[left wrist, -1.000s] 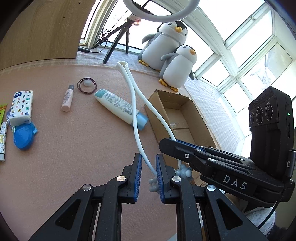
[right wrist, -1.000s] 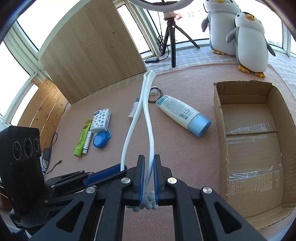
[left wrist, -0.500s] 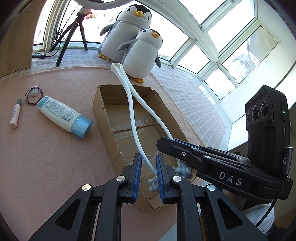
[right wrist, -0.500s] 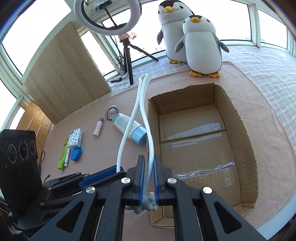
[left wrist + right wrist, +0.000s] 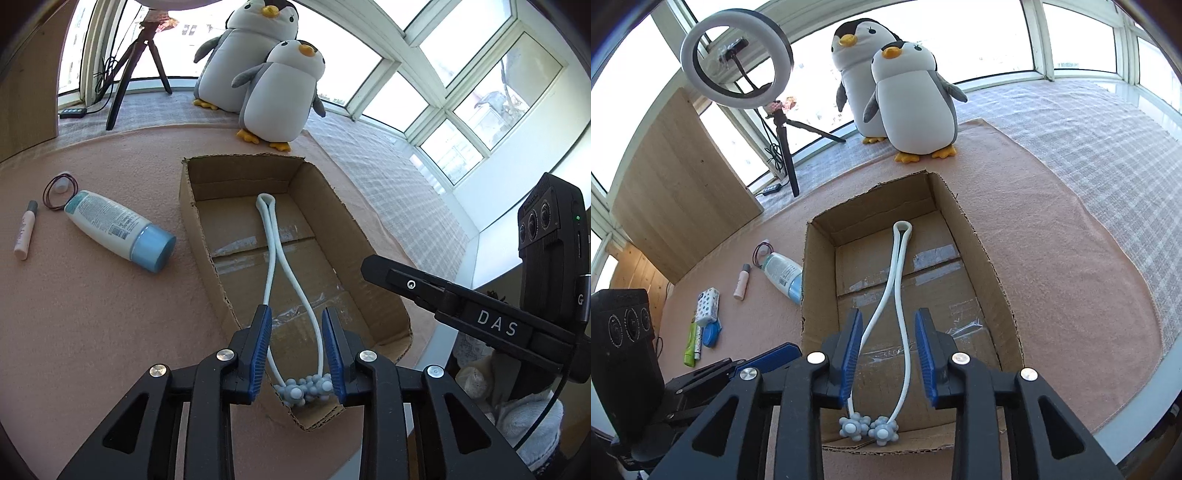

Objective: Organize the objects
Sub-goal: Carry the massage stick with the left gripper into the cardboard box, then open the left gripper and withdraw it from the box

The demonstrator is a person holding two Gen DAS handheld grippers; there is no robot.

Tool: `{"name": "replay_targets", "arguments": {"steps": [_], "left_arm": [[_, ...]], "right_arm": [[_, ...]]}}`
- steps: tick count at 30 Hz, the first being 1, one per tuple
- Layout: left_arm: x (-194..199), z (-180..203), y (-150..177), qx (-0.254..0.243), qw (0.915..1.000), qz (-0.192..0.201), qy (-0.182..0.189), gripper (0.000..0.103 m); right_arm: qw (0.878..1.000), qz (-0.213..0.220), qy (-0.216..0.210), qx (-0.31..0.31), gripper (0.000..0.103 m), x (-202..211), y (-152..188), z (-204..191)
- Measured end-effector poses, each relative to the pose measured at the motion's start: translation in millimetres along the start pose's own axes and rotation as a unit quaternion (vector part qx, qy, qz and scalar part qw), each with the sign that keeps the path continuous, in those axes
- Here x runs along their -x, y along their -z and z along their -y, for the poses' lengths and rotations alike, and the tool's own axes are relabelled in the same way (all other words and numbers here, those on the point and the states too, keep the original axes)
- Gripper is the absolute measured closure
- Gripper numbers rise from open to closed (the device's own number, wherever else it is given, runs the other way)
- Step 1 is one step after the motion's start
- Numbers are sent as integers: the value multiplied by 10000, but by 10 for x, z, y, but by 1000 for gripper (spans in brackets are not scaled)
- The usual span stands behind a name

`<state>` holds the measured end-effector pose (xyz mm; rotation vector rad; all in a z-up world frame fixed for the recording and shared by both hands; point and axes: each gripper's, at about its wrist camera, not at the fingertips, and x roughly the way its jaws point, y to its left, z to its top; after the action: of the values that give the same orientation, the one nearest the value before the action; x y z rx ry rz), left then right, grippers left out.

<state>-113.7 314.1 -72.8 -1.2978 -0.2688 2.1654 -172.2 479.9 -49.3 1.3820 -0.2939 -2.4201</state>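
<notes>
A white U-shaped neck massager (image 5: 275,254) with grey knobbed balls lies flat inside the open cardboard box (image 5: 325,192); it also shows in the right wrist view (image 5: 892,280) in the box (image 5: 979,236). My left gripper (image 5: 297,321) is open, its blue pads on either side of the massager's arms, not touching. My right gripper (image 5: 888,325) is open too, hovering over the box's near end. A white bottle with blue cap (image 5: 118,229), a small pink tube (image 5: 26,234) and a hair tie (image 5: 59,186) lie left of the box.
Two plush penguins (image 5: 905,92) stand behind the box. A ring light on a tripod (image 5: 738,62) stands at the back left. A tissue pack (image 5: 707,306), a blue lid (image 5: 712,332) and a green tube (image 5: 690,345) lie far left. The mat's edge runs near the box.
Both grippers carried the massager right over the box, lowered it in and opened. The massager now lies on the box floor, released.
</notes>
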Motion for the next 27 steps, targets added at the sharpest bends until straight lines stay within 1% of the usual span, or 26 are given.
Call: {"name": "replay_targets", "arguments": {"steps": [6, 9, 12, 15, 17, 24, 27], "left_arm": [[128, -125, 51, 51, 9998, 66, -200, 72], [243, -231, 98, 132, 9993, 114, -335, 71], [385, -390, 147, 258, 9982, 181, -503, 68], [552, -596, 202, 430, 9964, 252, -687, 61], [661, -749, 241, 566, 9943, 325, -846, 55], [1140, -1315, 381, 937, 9839, 562, -1412, 50], [1336, -1504, 439, 1063, 9780, 679, -1661, 44]], "right_arm": [[9999, -72, -93, 95, 75, -37, 58, -123], [9997, -105, -160, 169, 72, -69, 84, -219], [9993, -138, -253, 231, 67, -112, 107, -330], [9987, -201, -342, 334, 66, -173, 132, -488], [9980, -255, -390, 435, 66, -223, 147, -623], [9947, -375, -536, 798, 65, -373, 232, -1136], [9932, -405, -553, 939, 59, -428, 270, -1344]]}}
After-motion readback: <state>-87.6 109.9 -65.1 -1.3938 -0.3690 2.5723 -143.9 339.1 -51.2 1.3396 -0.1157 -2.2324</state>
